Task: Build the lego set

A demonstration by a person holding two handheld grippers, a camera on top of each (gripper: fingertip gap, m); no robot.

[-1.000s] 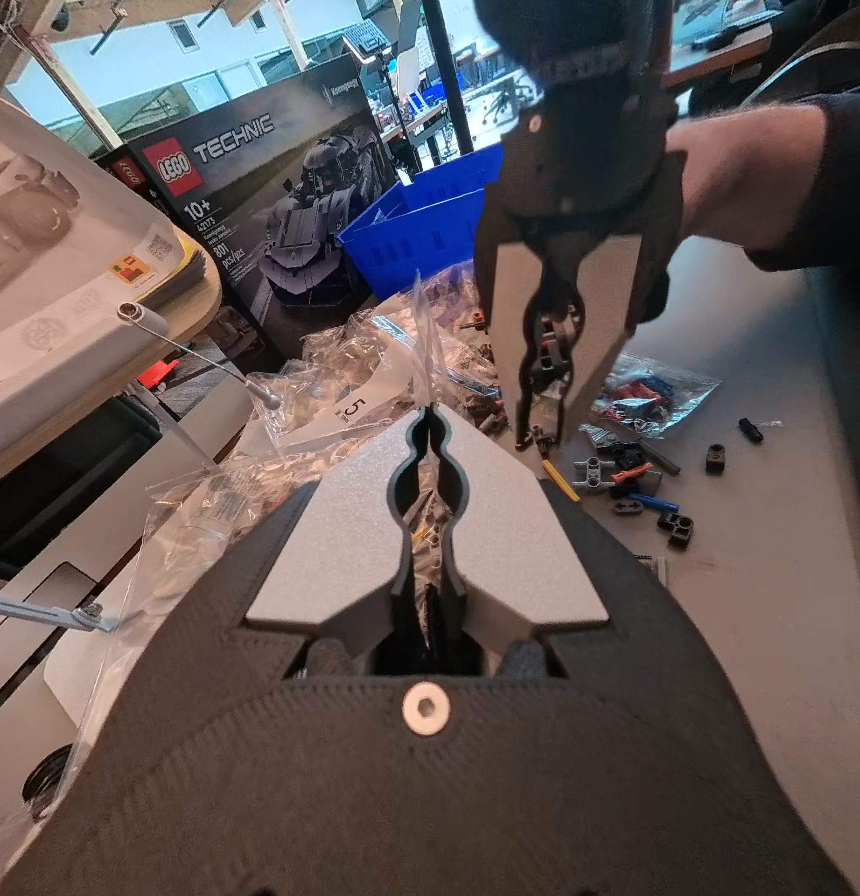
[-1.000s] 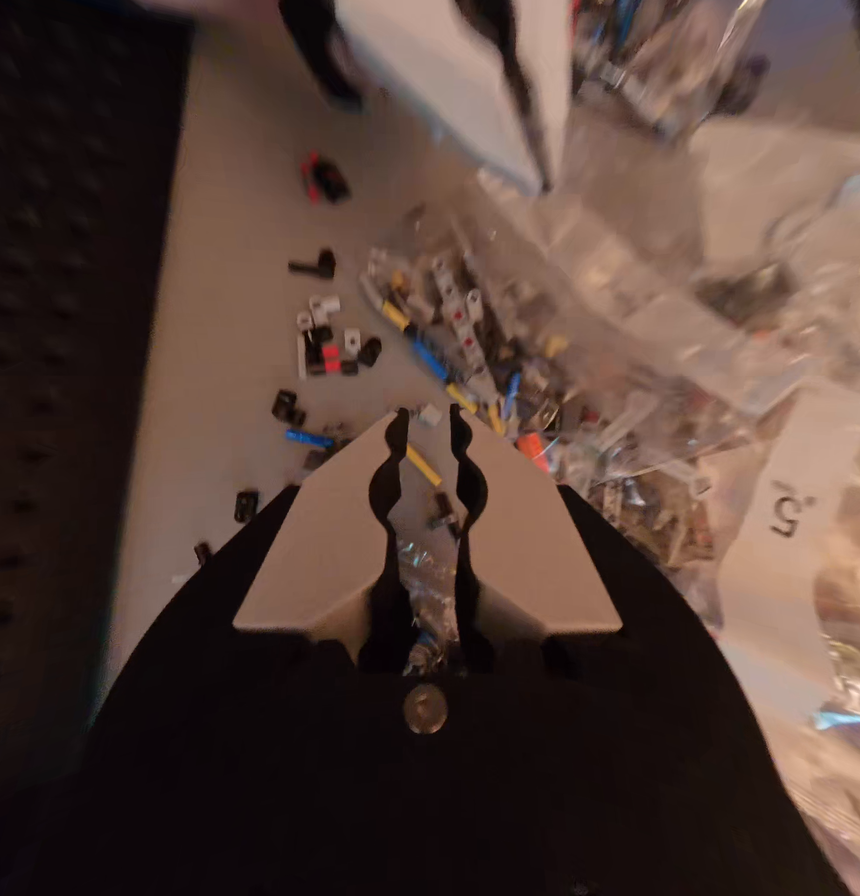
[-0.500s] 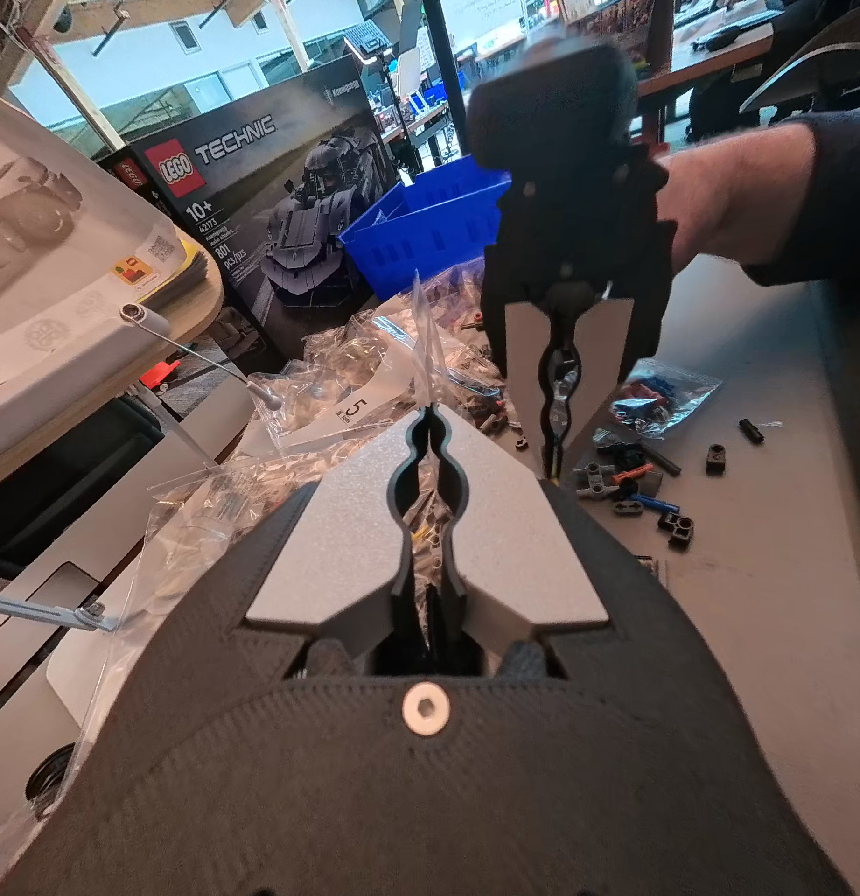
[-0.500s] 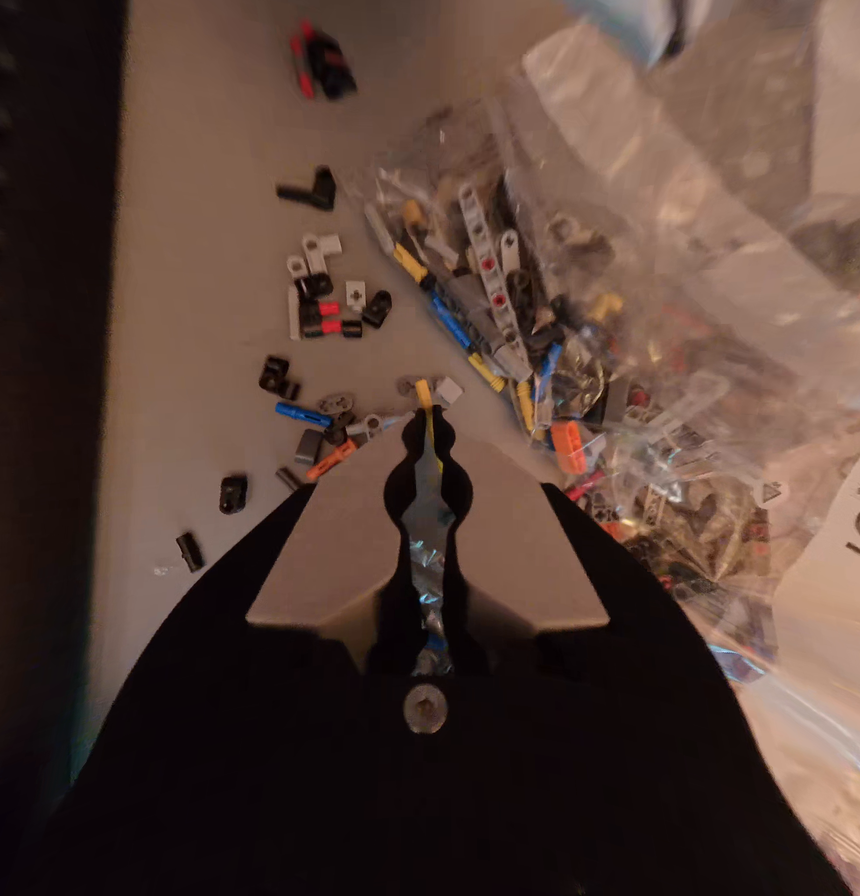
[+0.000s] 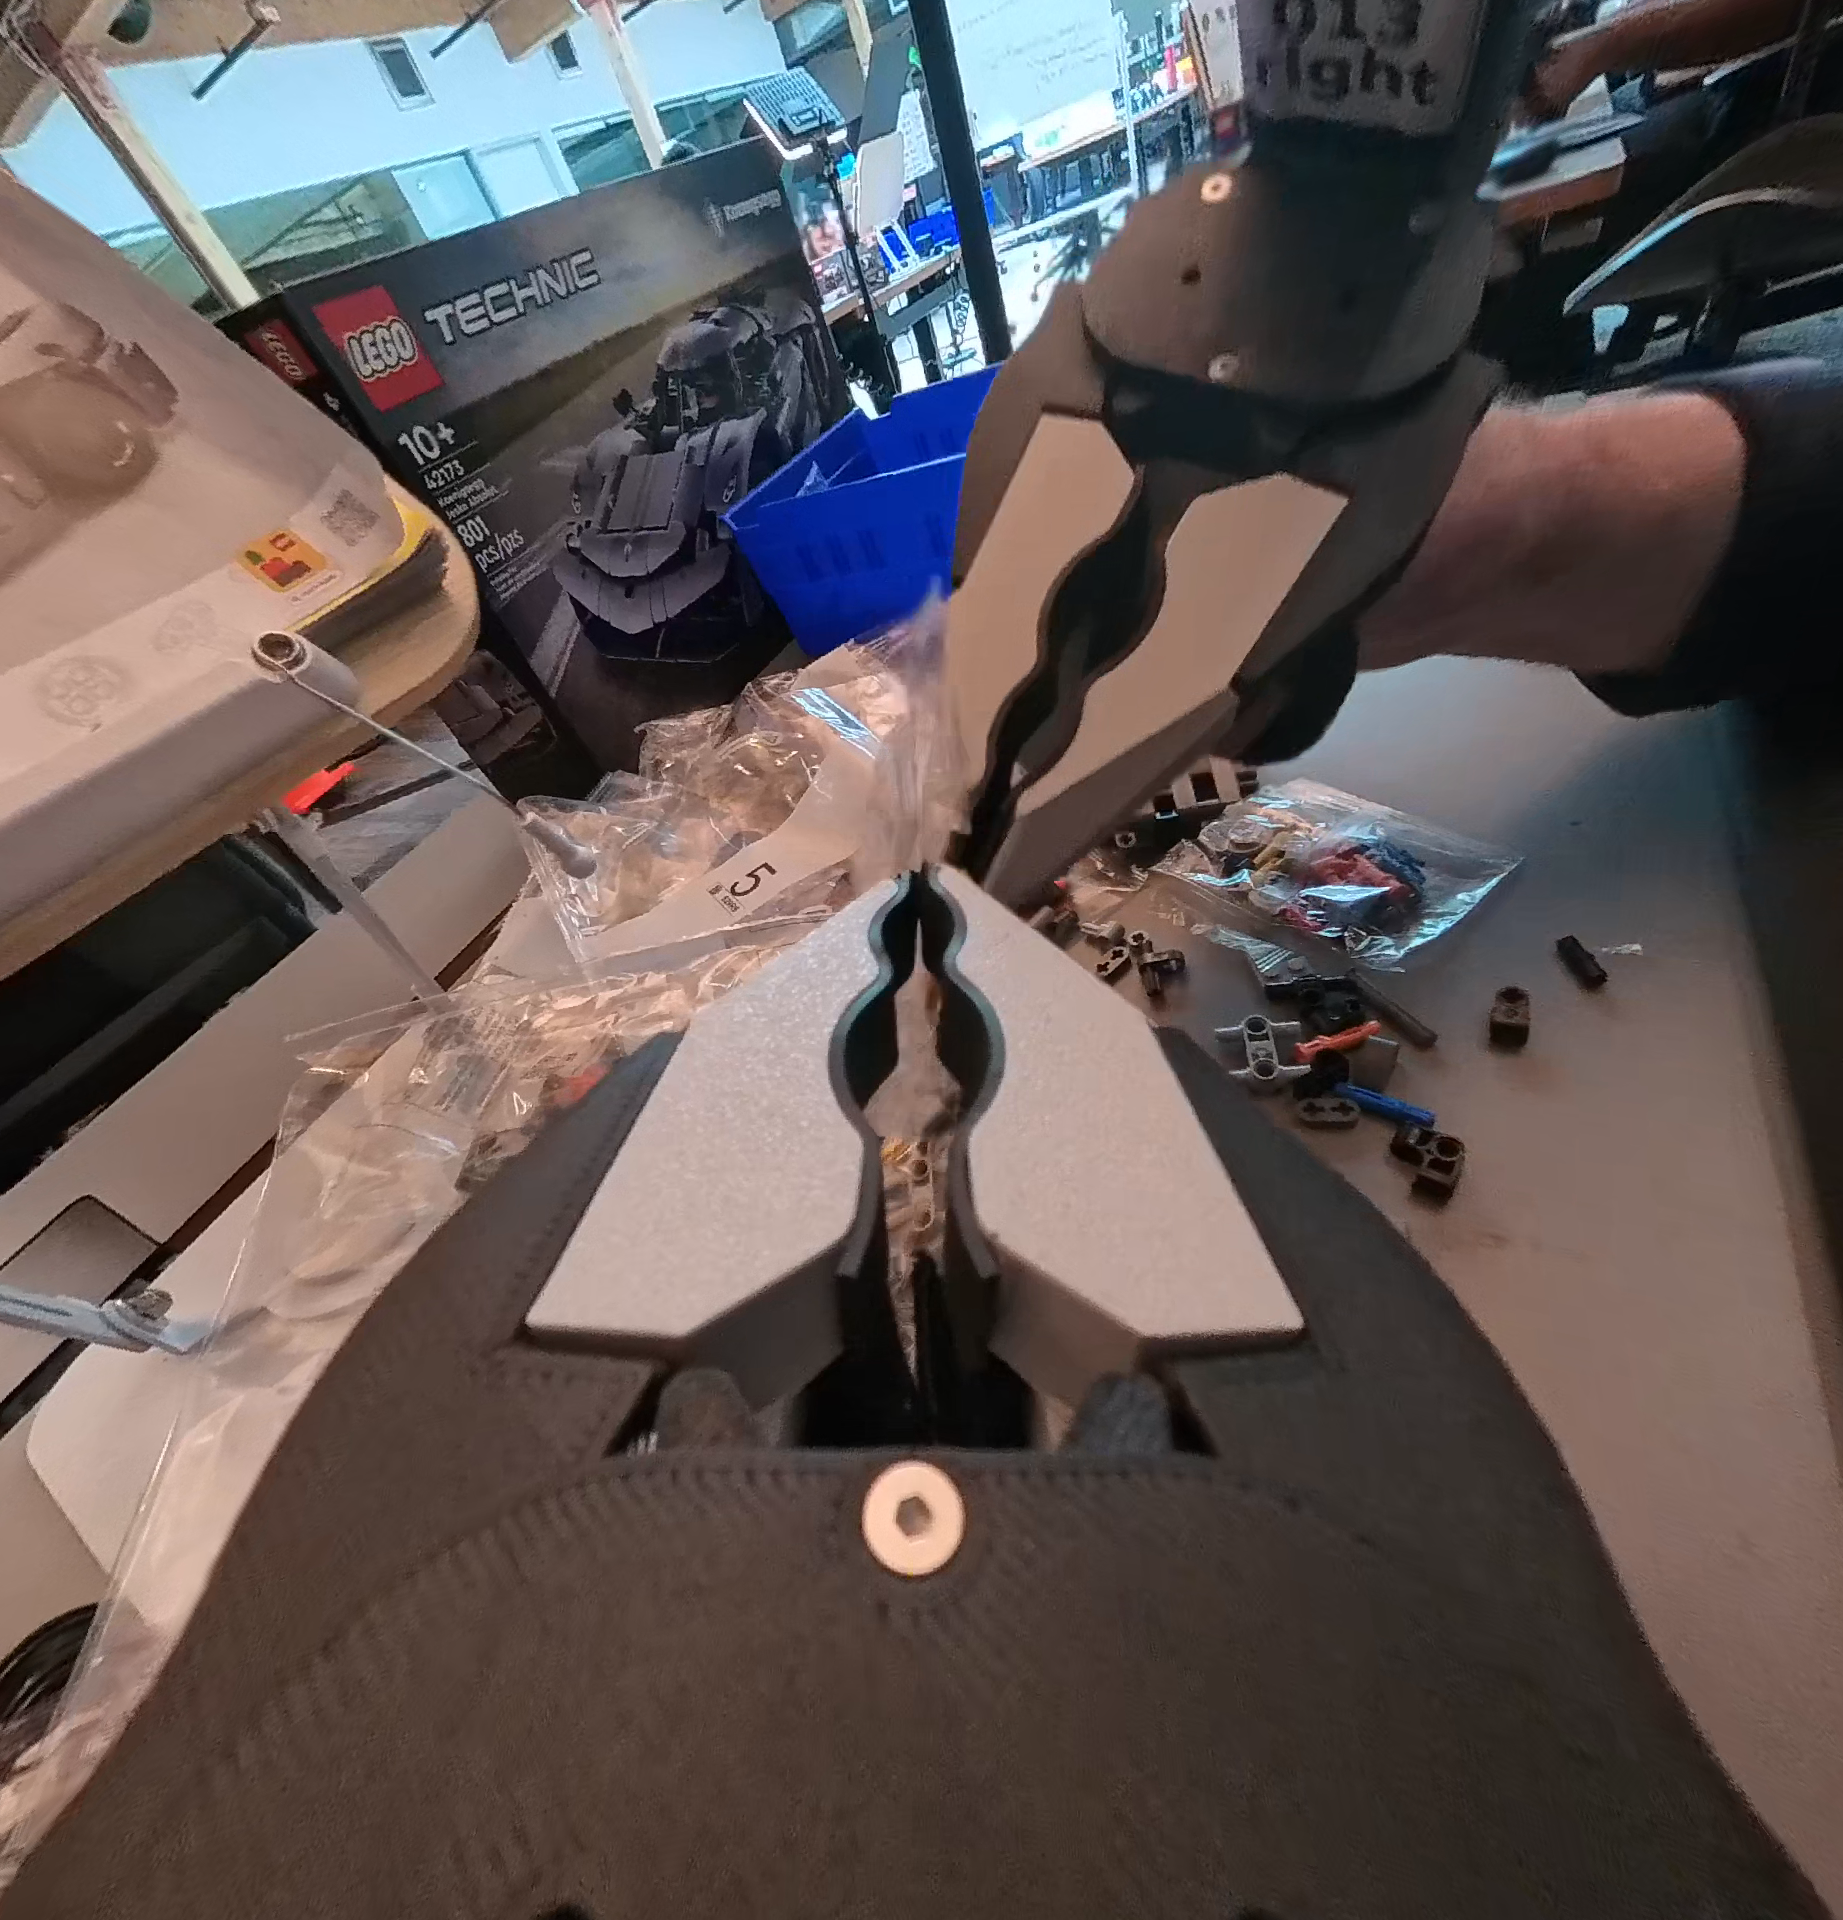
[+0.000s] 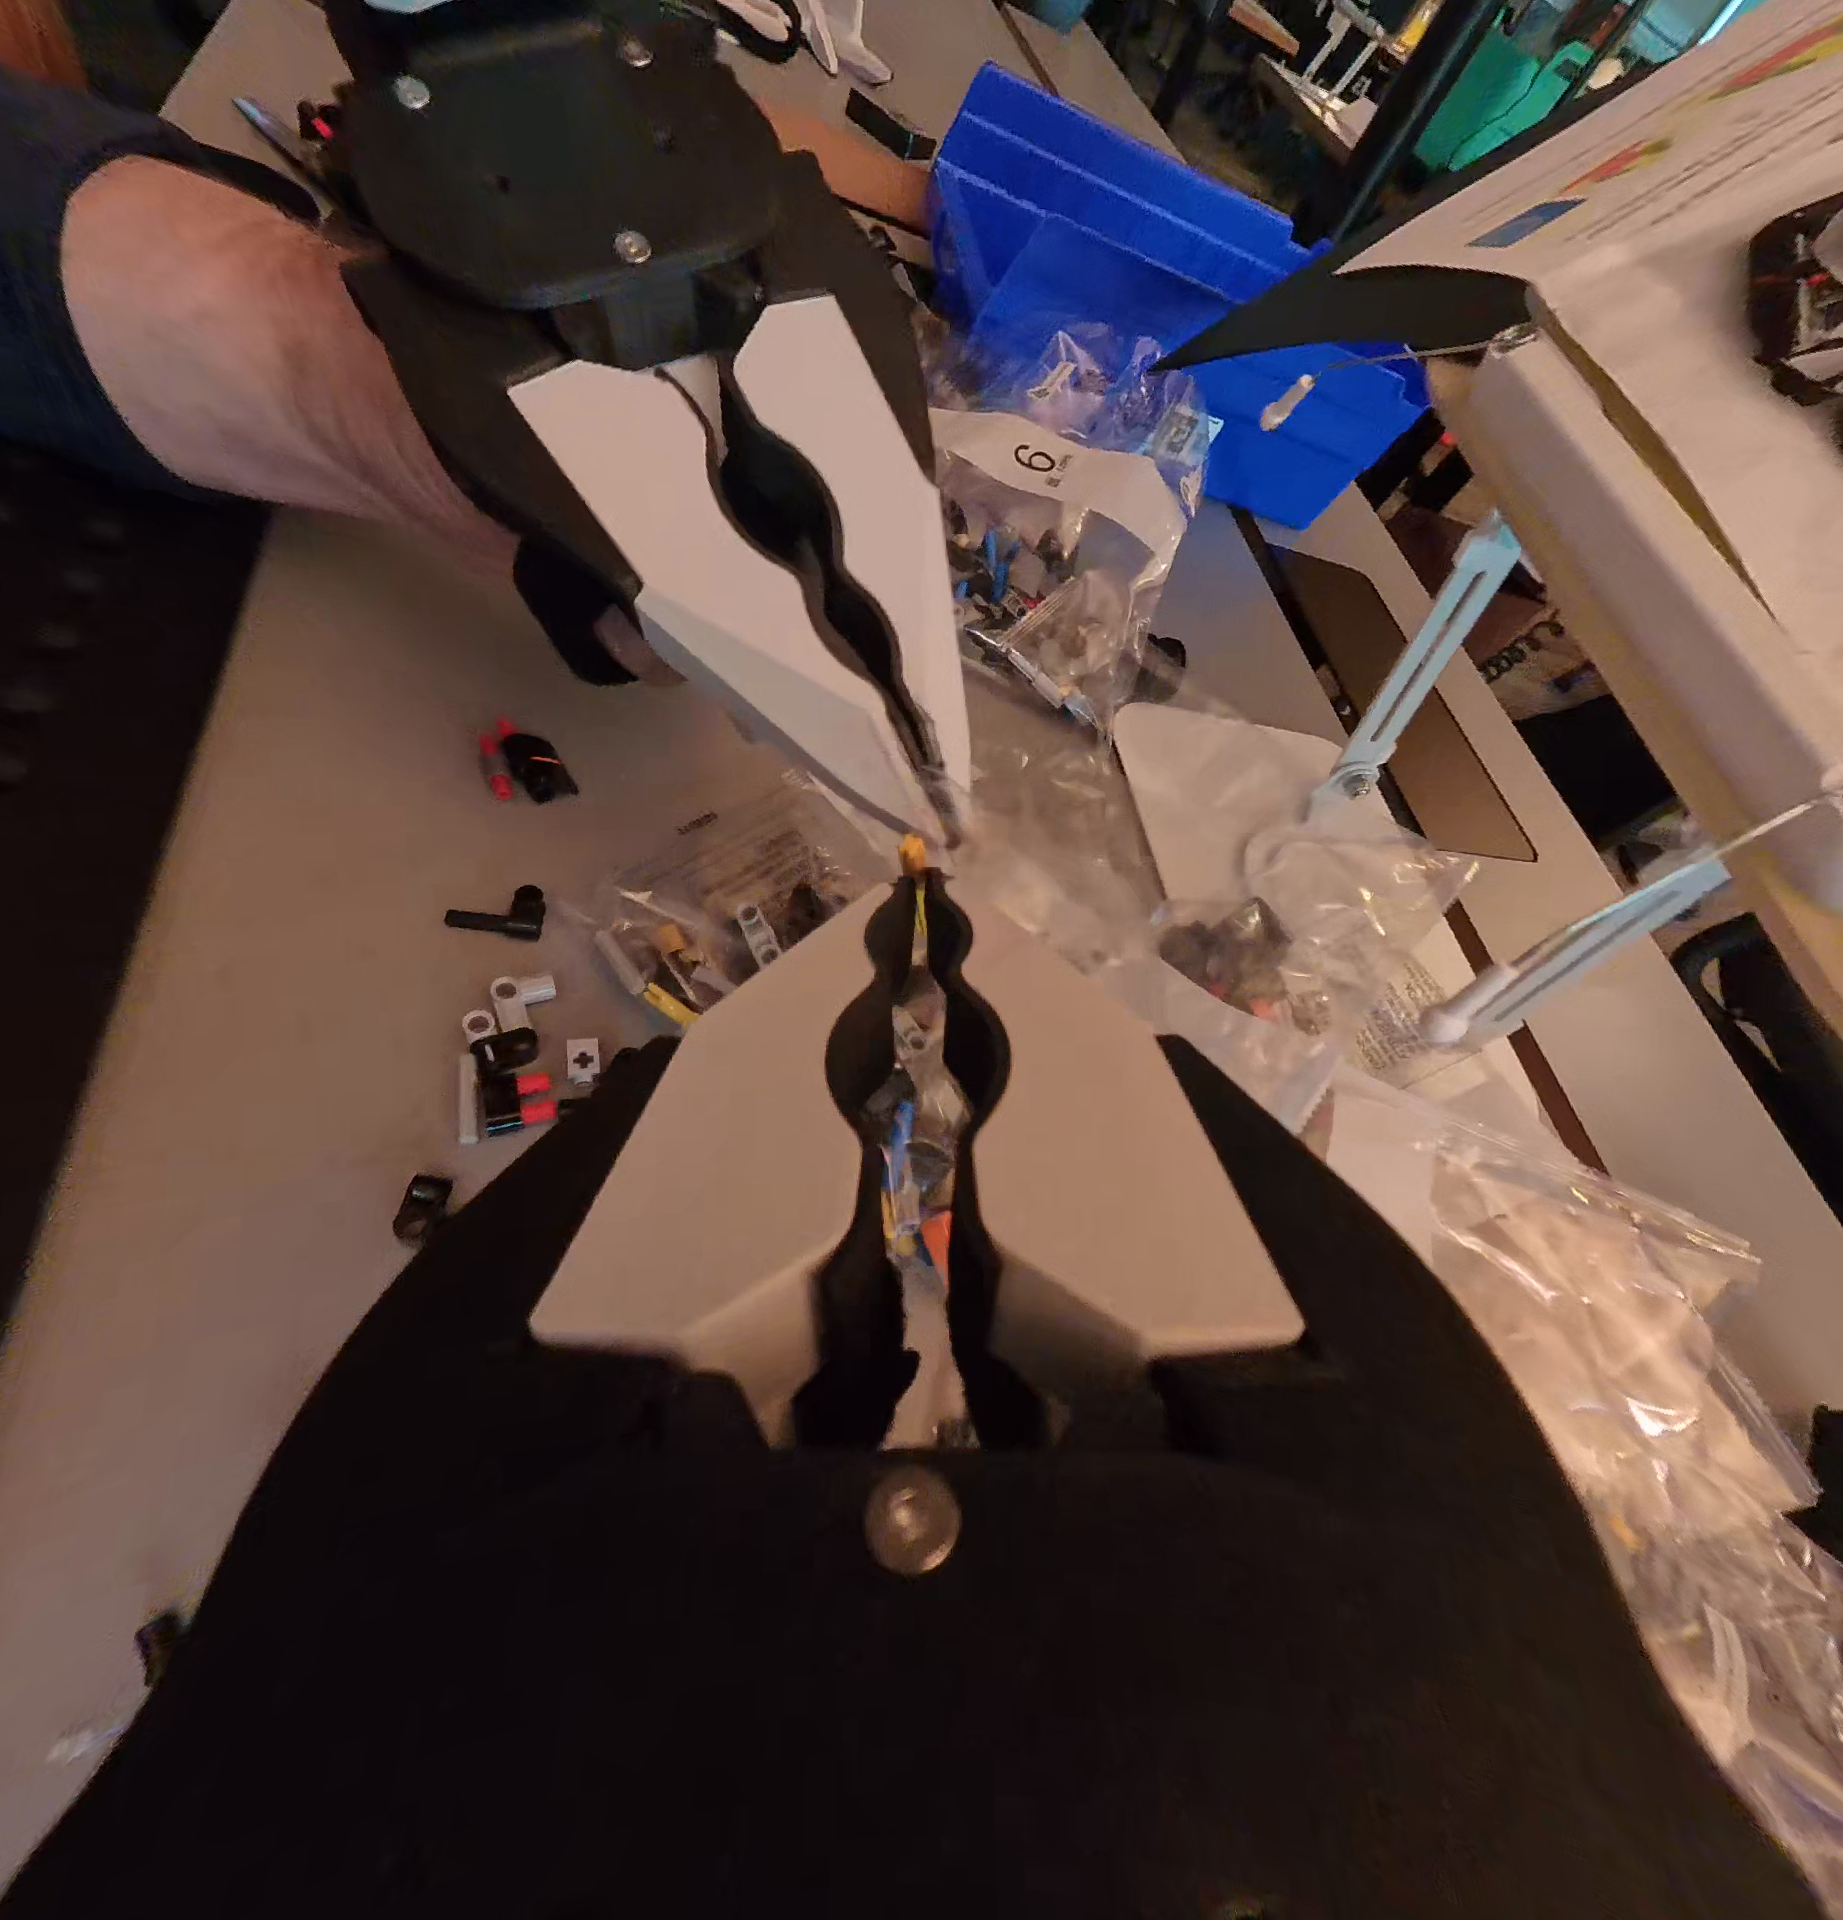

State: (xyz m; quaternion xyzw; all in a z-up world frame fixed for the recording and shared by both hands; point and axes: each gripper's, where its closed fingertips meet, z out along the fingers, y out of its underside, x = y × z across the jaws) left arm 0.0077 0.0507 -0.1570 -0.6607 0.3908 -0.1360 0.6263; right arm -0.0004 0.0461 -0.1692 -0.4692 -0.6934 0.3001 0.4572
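My left gripper [image 5: 922,883] is shut on the top edge of a clear plastic bag [image 5: 922,717] of Lego parts and holds it up; it also shows in the right wrist view [image 6: 938,810], coming down from the top. My right gripper [image 6: 917,896] is shut on a thin yellow axle [image 6: 912,856] whose end sticks out past the tips. In the left wrist view the right gripper [image 5: 974,842] hangs tip-down, almost touching my left tips. Loose small parts [image 5: 1322,1049] lie on the grey table [image 5: 1623,1195] to the right.
Several clear parts bags [image 5: 688,790] are piled behind my left gripper, and a small one [image 5: 1332,873] lies to the right. A Lego box [image 5: 584,416], blue bins [image 5: 855,530] and an instruction booklet on a stand [image 5: 117,468] stand behind. More loose parts [image 6: 512,1060] lie left of my right gripper. Left and right tips are no more than a few centimetres apart.
My right gripper shut on the yellow axle among the loose parts, then lifted it and swung over to my left gripper's tips. My left gripper stayed shut on the bag.
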